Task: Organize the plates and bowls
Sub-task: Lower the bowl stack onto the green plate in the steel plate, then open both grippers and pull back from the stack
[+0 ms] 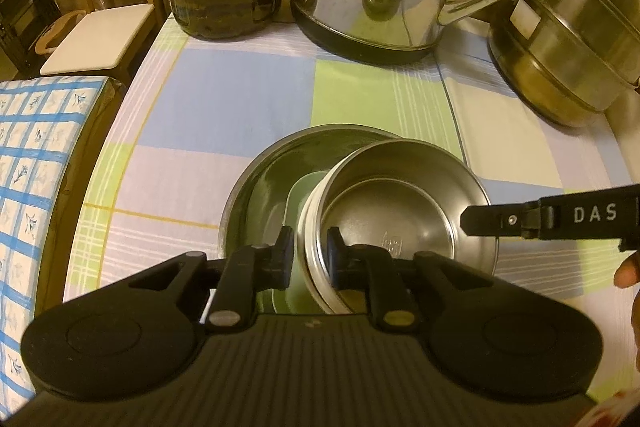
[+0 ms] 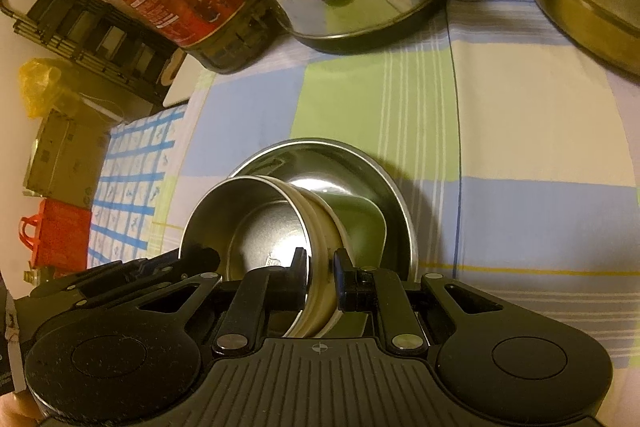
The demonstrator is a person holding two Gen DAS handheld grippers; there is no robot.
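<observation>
Over the checked tablecloth [image 1: 240, 99], my left gripper [image 1: 309, 255] pinches the small steel bowl [image 1: 400, 211] by its rim, tilted inside the wide steel bowl [image 1: 256, 195]. From the right wrist, my right gripper [image 2: 320, 281] clamps the opposite rim, seemingly firmly; uneven release could tip it out.

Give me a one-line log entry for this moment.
left gripper: shut on small bowl rim | right gripper: shut on opposite rim | small bowl: tilted inside steel plate | plate: on checked tablecloth
</observation>
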